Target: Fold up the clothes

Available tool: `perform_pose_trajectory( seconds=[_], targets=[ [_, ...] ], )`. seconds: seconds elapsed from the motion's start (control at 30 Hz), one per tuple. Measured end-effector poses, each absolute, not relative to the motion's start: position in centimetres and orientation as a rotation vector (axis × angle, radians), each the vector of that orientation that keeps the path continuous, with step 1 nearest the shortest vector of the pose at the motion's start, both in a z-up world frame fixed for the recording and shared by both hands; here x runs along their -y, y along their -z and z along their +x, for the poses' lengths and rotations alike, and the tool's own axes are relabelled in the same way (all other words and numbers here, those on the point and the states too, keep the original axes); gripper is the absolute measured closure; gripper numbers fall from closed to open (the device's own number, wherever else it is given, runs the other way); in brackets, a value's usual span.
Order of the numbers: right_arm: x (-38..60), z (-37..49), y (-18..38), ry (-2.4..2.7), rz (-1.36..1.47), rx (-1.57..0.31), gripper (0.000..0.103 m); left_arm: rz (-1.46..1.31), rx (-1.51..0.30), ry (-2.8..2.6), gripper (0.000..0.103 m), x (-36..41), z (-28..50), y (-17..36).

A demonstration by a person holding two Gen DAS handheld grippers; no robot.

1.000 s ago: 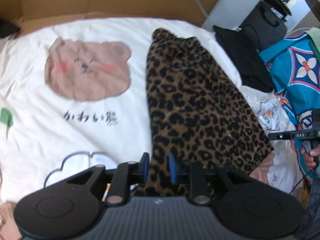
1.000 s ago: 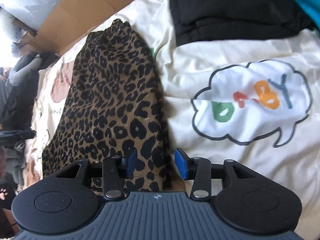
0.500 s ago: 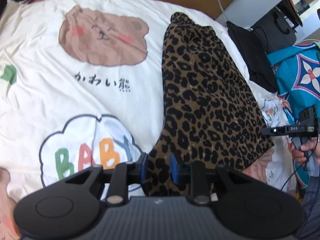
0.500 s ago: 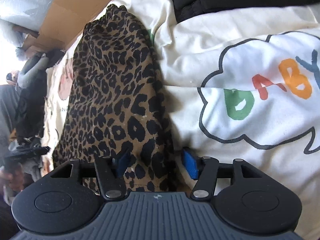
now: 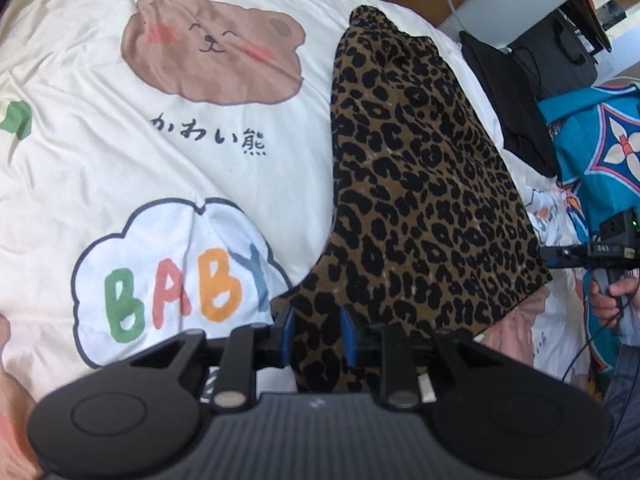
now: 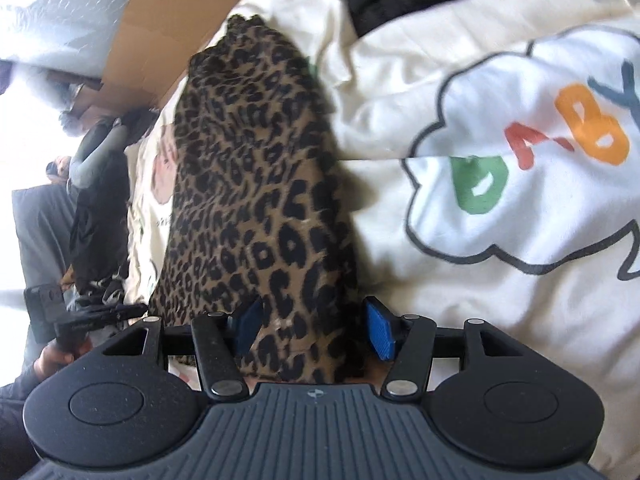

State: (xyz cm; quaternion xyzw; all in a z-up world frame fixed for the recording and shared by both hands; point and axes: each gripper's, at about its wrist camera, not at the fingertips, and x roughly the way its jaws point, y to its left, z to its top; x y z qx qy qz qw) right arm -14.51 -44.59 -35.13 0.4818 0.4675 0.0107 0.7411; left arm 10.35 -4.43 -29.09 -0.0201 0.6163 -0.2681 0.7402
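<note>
Now left gripper (image 5: pixel 318 334) fingers pinching leopard skirt (image 5: pixel 416 184) hem, lifted higher, right gripper (image 6: pixel 314 326) fingers spread wider.

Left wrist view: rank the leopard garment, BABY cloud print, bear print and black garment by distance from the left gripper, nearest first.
1. leopard garment, between the left gripper fingers.
2. BABY cloud print, just left.
3. bear print, far left.
4. black garment, far right, roughly level with the bear.

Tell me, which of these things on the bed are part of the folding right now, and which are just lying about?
In use:
- leopard-print garment
- left tongs, gripping its near corner
- right tongs, open around its other near corner

Lying about:
- black clothing
- teal patterned cloth
- cardboard
- bedsheet, only the work surface
</note>
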Motion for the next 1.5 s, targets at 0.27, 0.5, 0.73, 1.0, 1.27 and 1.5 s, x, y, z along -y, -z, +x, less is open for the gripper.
perform_pose_trajectory(
  seconds=[0.27,0.5,0.73,1.0,1.27,1.5],
  targets=[
    [44.7,-14.3,36.1,-0.09,1.172,-0.966,0.053,-0.111,-1.4,0.545,0.077,3.3,10.7,30.2],
    [43.9,-14.4,36.6,-0.108,1.209,-0.96,0.053,-0.197,-1.484,0.535,0.076,2.3,10.4,32.2],
    [42.9,-14.2,36.8,-0.081,1.13,-1.0,0.095,-0.261,-1.521,0.543,0.074,1.8,10.5,33.4],
    [43.6,-13.8,35.4,-0.046,1.068,-1.002,0.096,-0.289,-1.509,0.602,0.07,1.0,10.2,34.2],
    [43.6,-13.4,35.9,-0.023,1.075,-1.034,0.096,-0.406,-1.506,0.692,0.07,-0.3,9.7,35.0],
    [43.7,-13.6,36.2,-0.022,1.102,-1.034,0.095,-0.605,-1.476,0.715,0.076,-1.6,9.3,36.0]
  ],
)
